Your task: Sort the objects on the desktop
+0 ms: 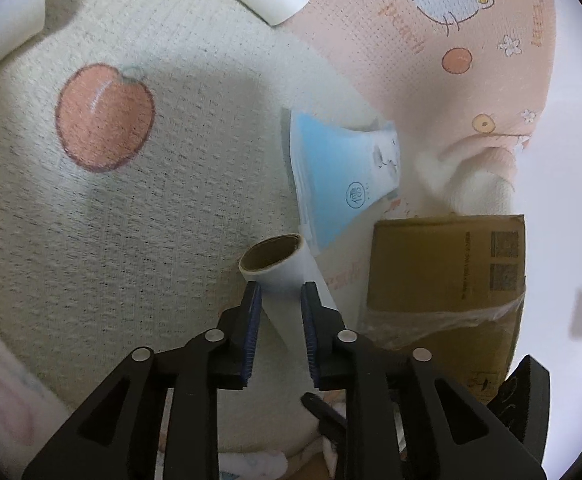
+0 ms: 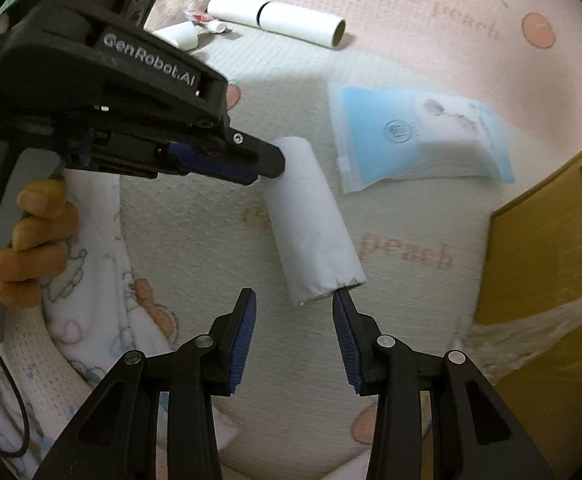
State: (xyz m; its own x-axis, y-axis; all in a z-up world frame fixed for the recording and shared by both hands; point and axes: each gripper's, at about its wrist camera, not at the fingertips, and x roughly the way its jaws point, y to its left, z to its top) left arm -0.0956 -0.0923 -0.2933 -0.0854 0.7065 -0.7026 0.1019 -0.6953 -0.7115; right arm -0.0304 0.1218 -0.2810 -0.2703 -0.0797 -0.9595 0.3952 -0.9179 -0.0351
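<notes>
White paper wrapped the cardboard-cored roll [image 2: 314,222] that lay on the textured, peach-printed blanket [image 1: 151,208], near the middle of the right wrist view. The left gripper [image 1: 279,290] straddled the roll's far end. From its own camera the blue pads stood on either side of the white tube, close to it, and whether they pressed on it could not be told; no earlier picture was at hand to show any change. In the right wrist view that gripper's black body came in from the left, its tip against the upper end of the roll, with a person's fingers [image 2: 37,240] curled round the handle below it.

The right gripper [image 2: 295,298] hung over the roll's near end with its jaws spread. The right fingertip sat just at the ragged lower edge of the paper, while the left one stood clear over bare blanket; nothing was pinched between them.

Just beyond the roll lay a flat blue-and-white packet [image 2: 419,140], apart from it. A brown cardboard box [image 1: 447,268] with clear tape on it stood to the right, near the packet's corner. Farther off, on the pink part of the blanket, two more white rolls [image 2: 279,20] lay end to end, with a small white tube [image 2: 181,36] beside them.
</notes>
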